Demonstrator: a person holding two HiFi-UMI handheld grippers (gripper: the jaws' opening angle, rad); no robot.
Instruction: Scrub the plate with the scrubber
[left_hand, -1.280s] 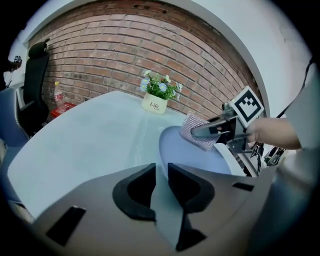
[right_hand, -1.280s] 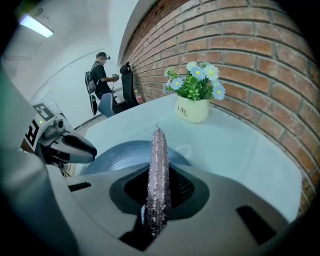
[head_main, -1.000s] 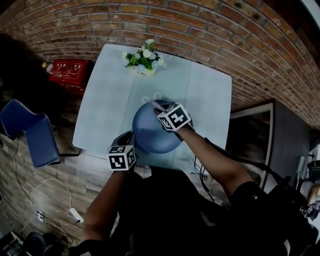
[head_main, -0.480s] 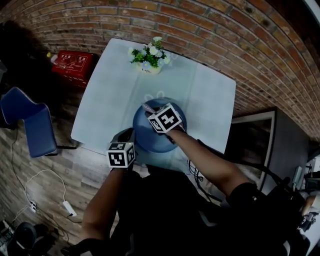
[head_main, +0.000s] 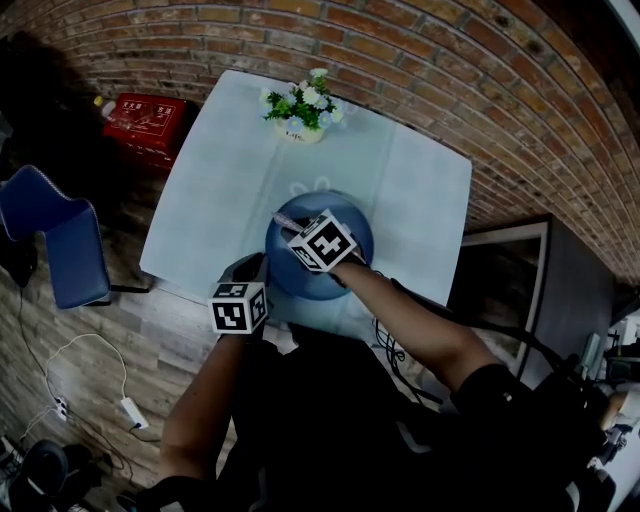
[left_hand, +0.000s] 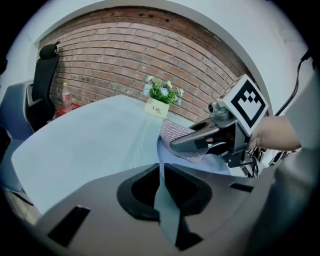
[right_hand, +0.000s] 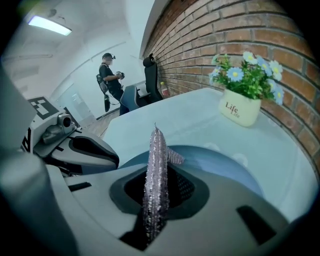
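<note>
Pale desk (head_main: 215, 200) by brick wall (head_main: 450, 60), flower pot (head_main: 300, 112) beyond the fingers (left_hand: 137, 192). Left gripper (left_hand: 161, 175) pinches the plate (head_main: 352, 222) rim; right gripper (right_hand: 152, 195) clamps the scrubber (right_hand: 156, 145).

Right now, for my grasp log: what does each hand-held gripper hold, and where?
Left hand-held gripper: plate, by its near rim. Right hand-held gripper: scrubber, by one edge.

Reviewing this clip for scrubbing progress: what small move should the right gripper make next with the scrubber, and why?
Probably a short sideways stroke of the right gripper, pressing the scrubber onto the plate. The scrubber is clamped in that gripper over the plate, and the left gripper grips the plate's rim, so the plate looks steadied. Contact isn't clear.
</note>
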